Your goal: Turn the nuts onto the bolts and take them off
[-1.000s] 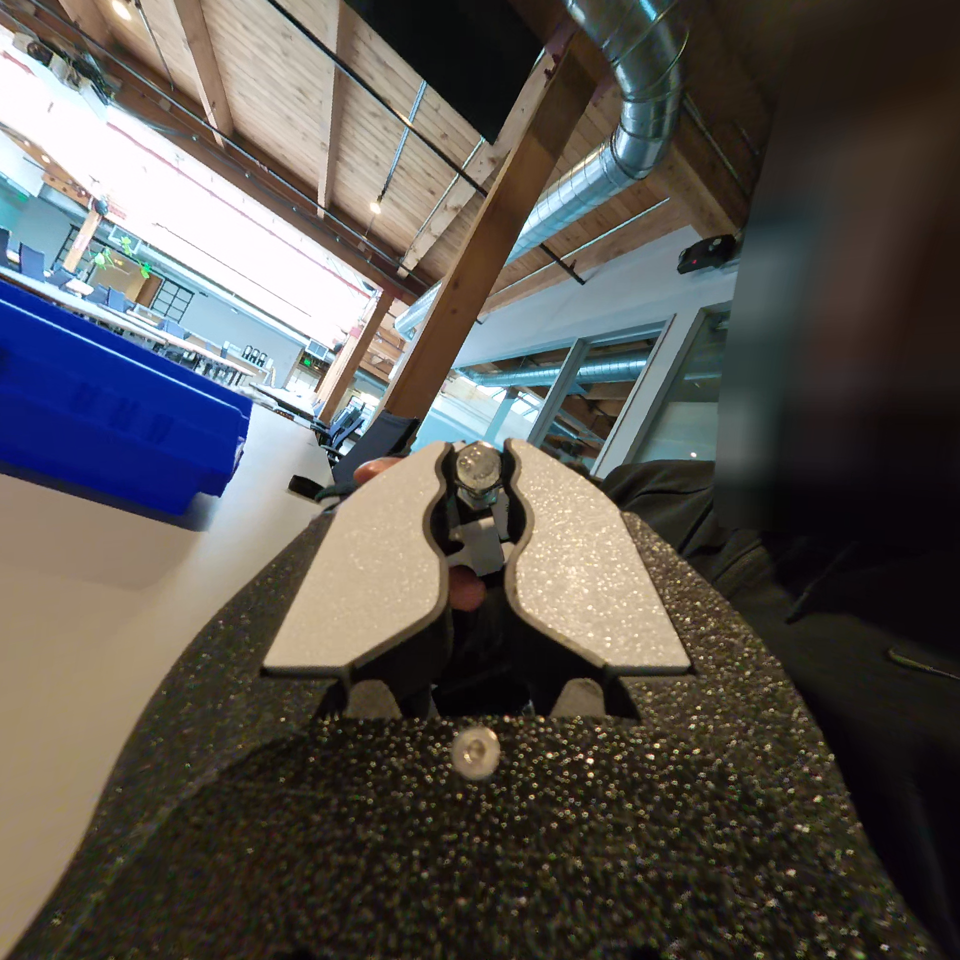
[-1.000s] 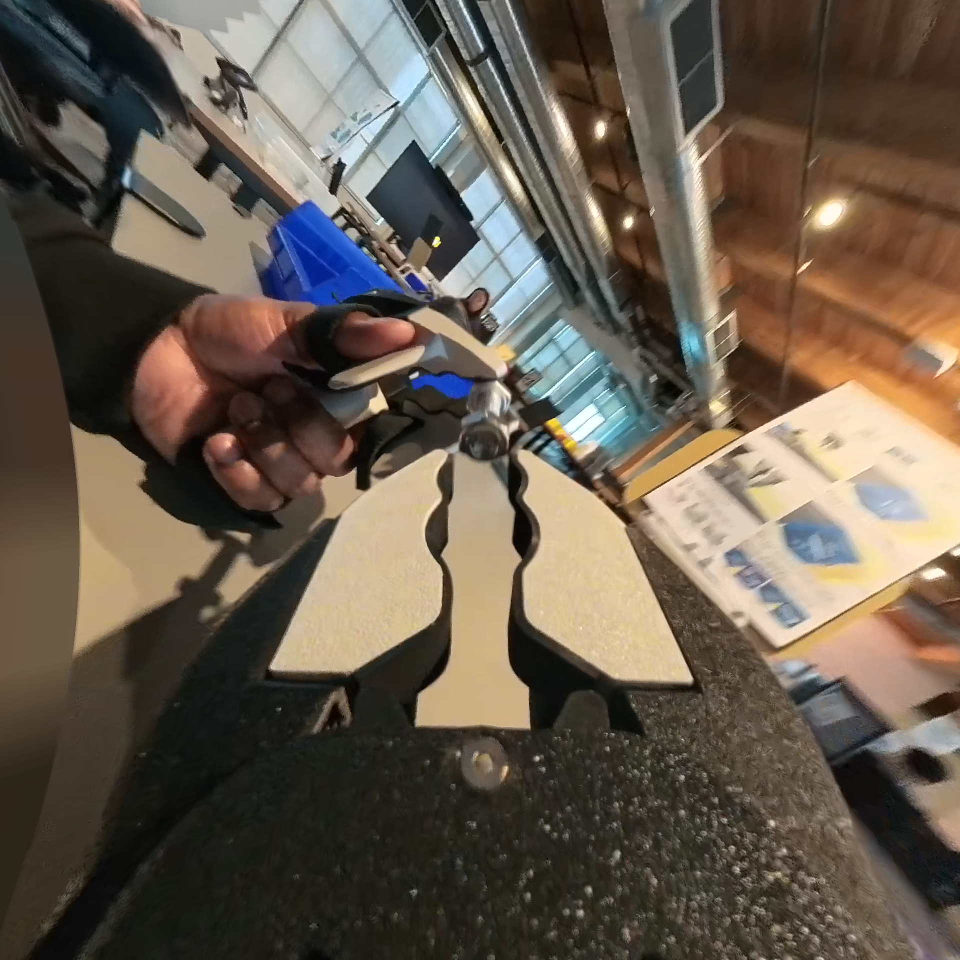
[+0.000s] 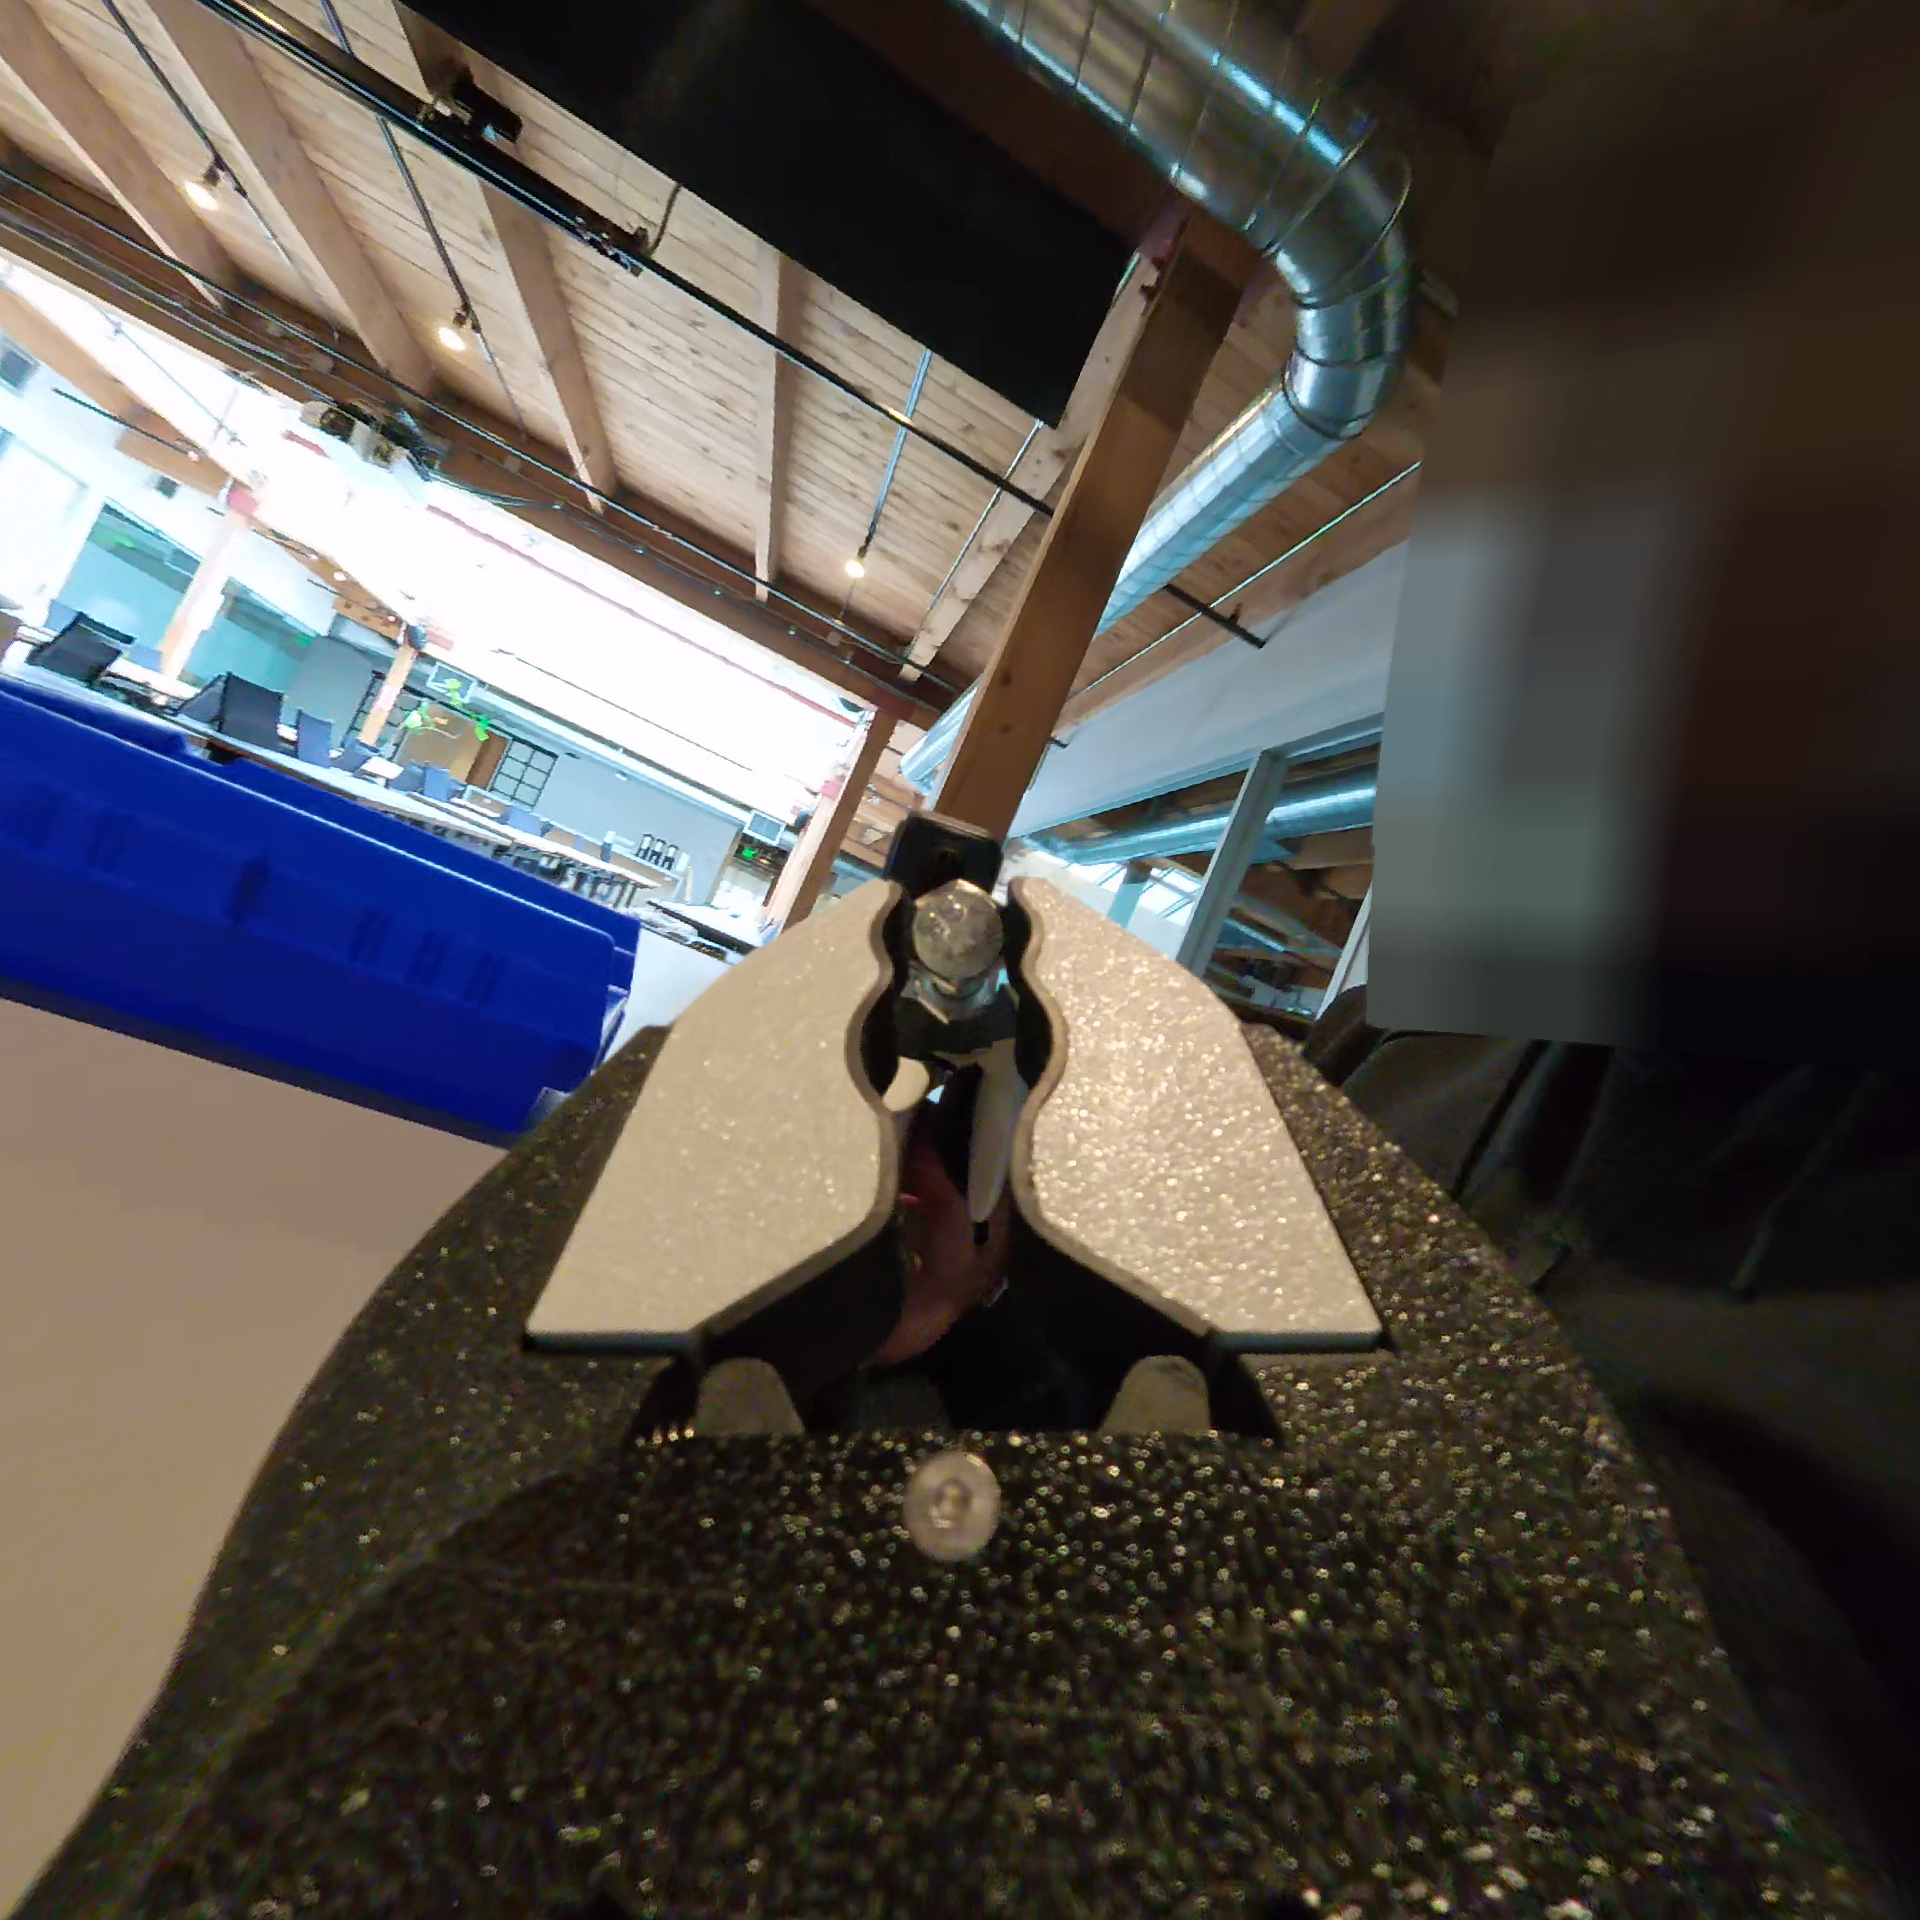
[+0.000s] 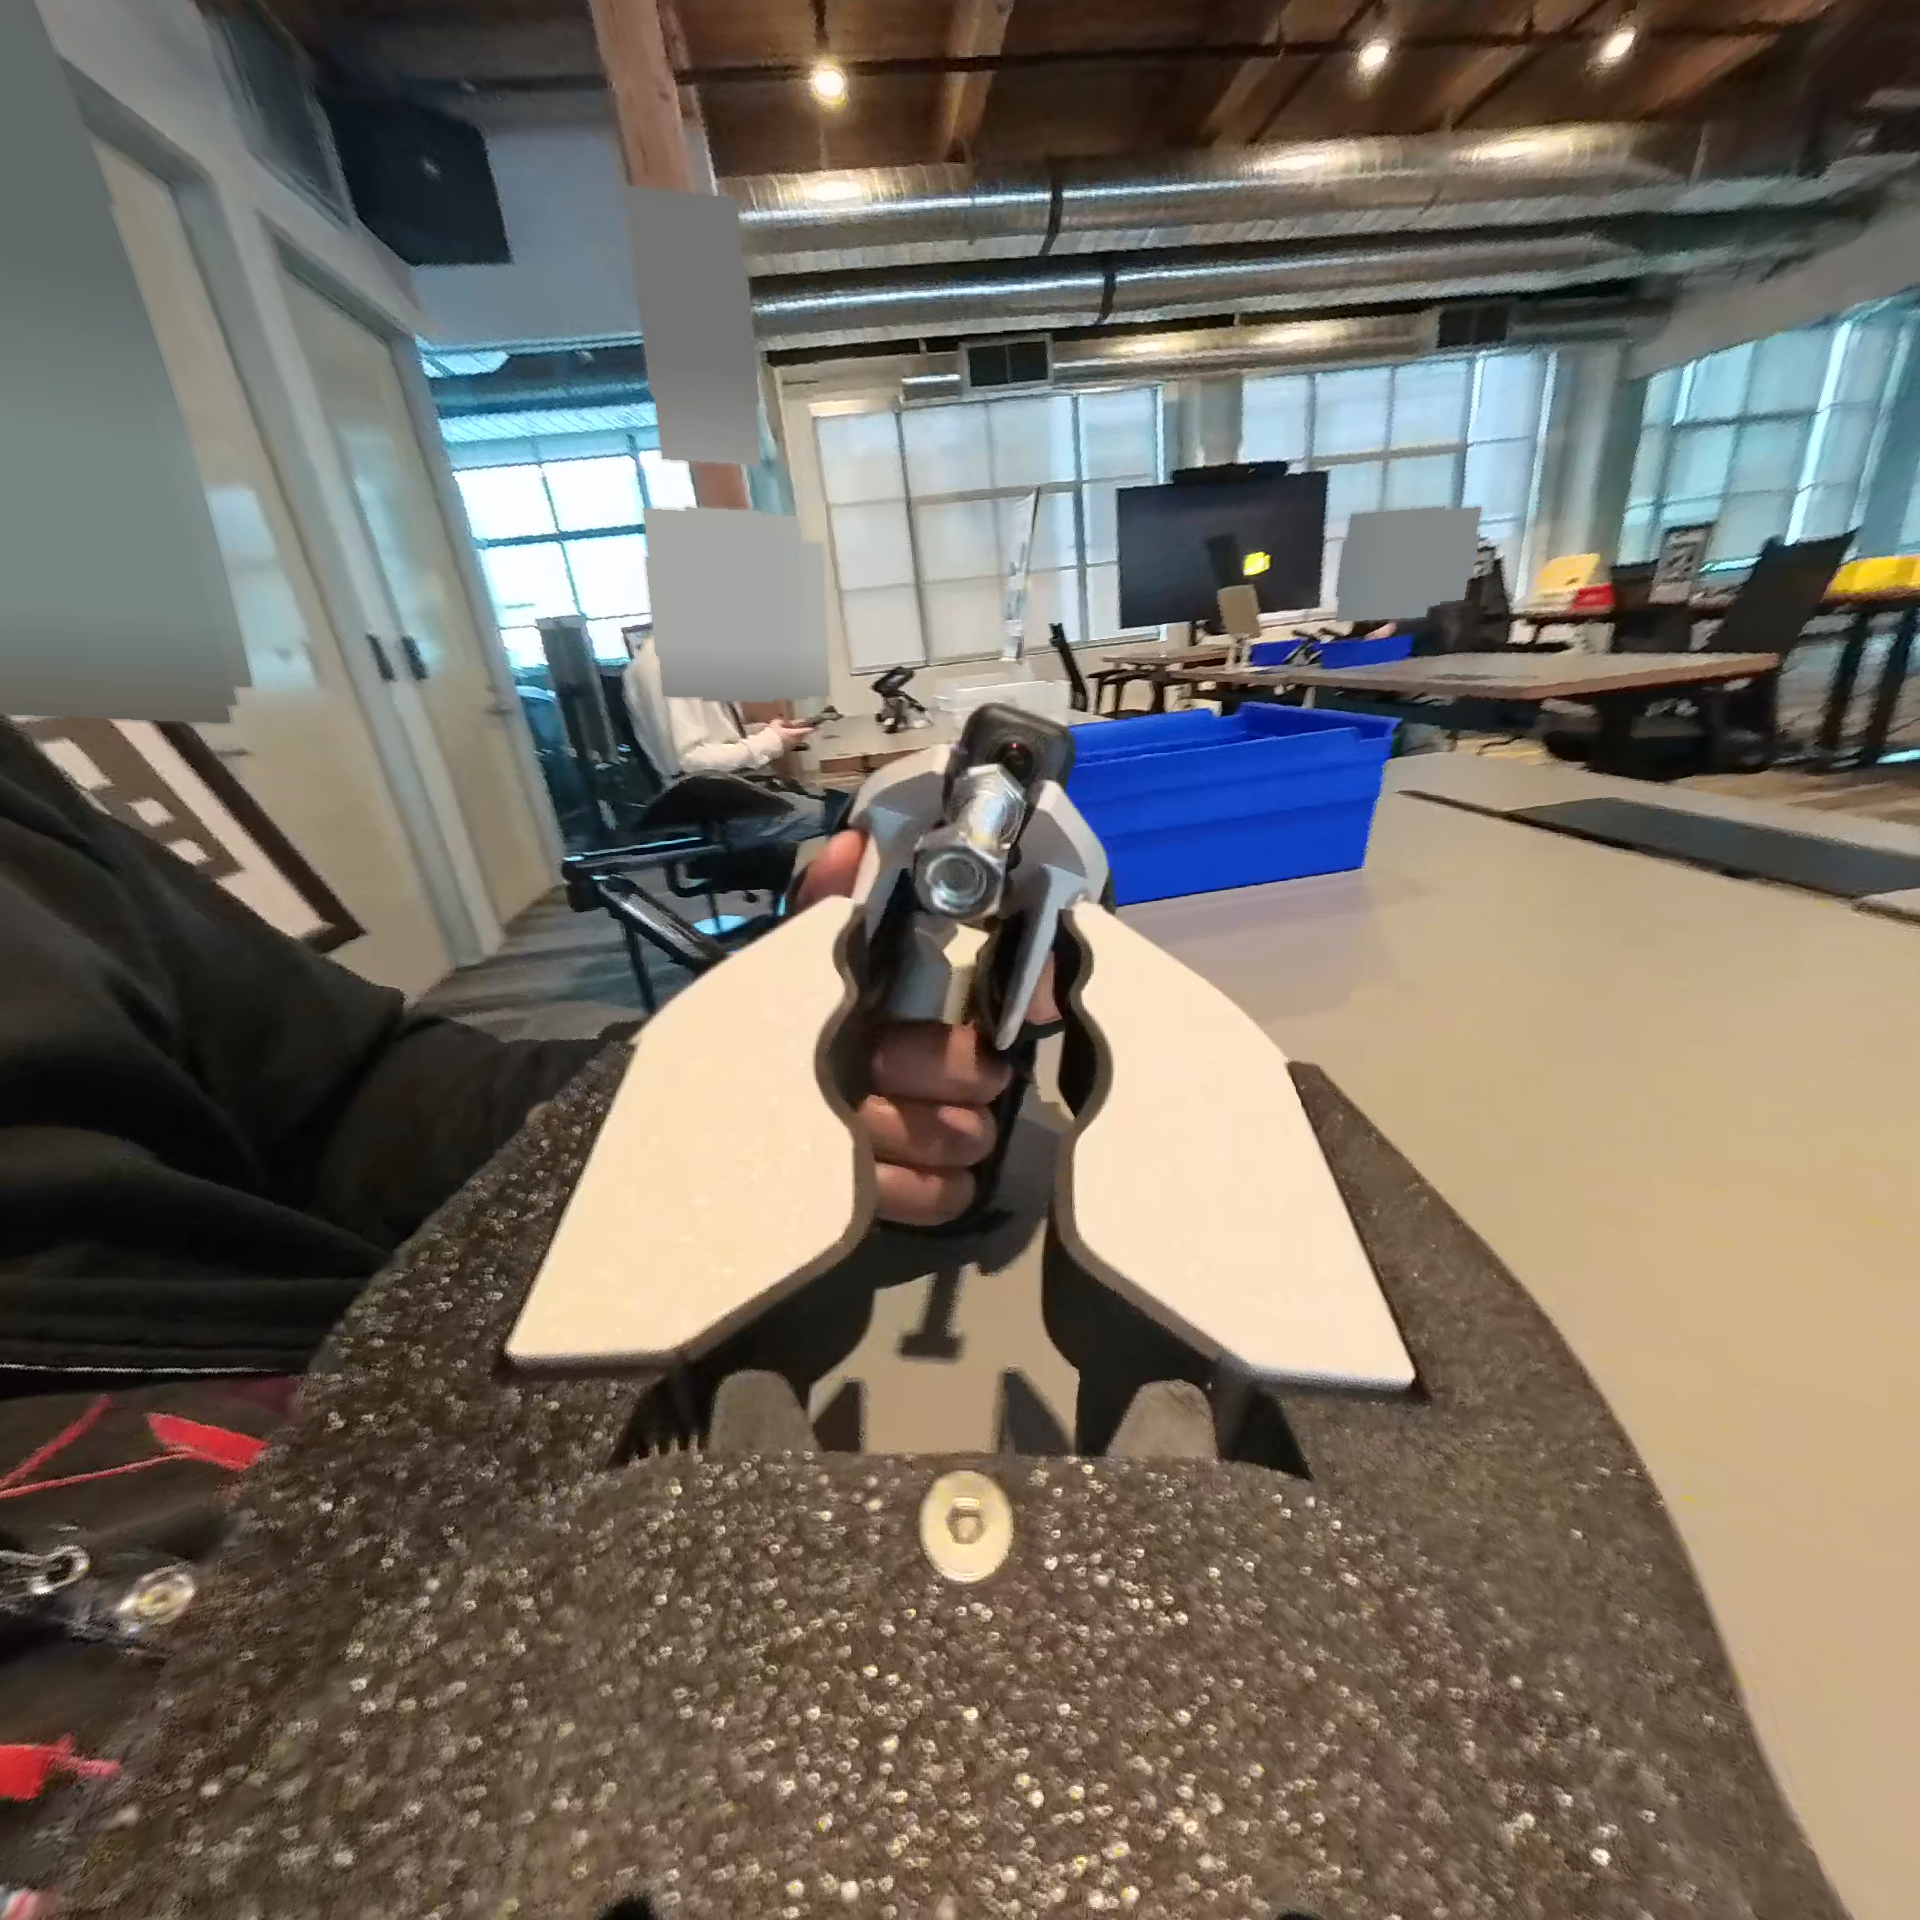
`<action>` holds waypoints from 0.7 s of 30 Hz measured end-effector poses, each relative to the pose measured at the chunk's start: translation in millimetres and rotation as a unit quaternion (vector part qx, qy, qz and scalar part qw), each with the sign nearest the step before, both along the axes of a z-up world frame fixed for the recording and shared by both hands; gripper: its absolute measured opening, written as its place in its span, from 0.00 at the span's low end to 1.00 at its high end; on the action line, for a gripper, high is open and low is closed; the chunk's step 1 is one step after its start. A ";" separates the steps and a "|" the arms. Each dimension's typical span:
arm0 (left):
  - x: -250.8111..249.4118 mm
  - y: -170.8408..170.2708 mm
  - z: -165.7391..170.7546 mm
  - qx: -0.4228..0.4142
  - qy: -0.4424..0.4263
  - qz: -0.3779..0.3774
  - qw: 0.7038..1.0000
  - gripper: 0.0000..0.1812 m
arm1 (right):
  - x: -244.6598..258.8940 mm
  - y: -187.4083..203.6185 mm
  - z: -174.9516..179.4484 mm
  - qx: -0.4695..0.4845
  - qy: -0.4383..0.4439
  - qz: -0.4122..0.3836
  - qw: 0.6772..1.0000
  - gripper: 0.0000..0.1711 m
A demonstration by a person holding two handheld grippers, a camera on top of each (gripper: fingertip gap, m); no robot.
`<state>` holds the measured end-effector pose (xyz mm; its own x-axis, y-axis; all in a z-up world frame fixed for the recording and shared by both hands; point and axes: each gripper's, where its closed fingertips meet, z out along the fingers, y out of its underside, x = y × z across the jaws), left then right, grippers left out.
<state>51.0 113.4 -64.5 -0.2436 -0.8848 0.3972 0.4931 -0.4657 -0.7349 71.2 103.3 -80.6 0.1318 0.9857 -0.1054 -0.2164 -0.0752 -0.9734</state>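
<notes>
While the left gripper (image 3: 954, 940) clamps the silver steel bolt (image 4: 982, 812) in front of the blue plastic bin (image 4: 1226, 805), its hex nut (image 4: 954, 881) faces the right gripper (image 4: 961, 940), spread apart. Mid-threading, I'd say; next, pinch and twist.

— Ahead? Left tool (image 4: 971, 831) clamping a bolt (image 4: 985, 821), nut (image 4: 954, 878) on its near end.
— Right tool (image 4: 961, 935)? Spread wide, nut between the tips. Blue bin (image 4: 1236, 810) on the desk (image 4: 1558, 1091).
</notes>
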 end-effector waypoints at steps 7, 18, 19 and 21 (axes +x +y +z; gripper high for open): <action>5.3 -2.8 -1.7 0.016 0.020 0.008 1.000 0.09 | -1.4 0.5 -1.7 -0.026 0.003 0.018 0.999 0.20; 9.0 -3.1 -3.1 0.020 0.034 0.014 0.999 0.09 | -2.3 0.1 -3.8 0.025 -0.020 -0.014 0.999 0.10; 9.5 -3.3 -3.4 0.020 0.035 0.014 0.999 0.09 | -1.6 0.2 -3.7 0.044 -0.025 -0.025 0.998 0.10; 10.2 -4.2 -3.6 0.020 0.036 0.009 0.999 0.09 | -0.9 -0.2 -4.5 0.102 -0.046 -0.053 0.992 0.10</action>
<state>61.2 109.1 -68.1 -0.1994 -0.9040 0.3782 0.4458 -0.4274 -0.7865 70.2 103.1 -85.0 0.2364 0.9651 0.1126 -0.1223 0.1445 -0.9819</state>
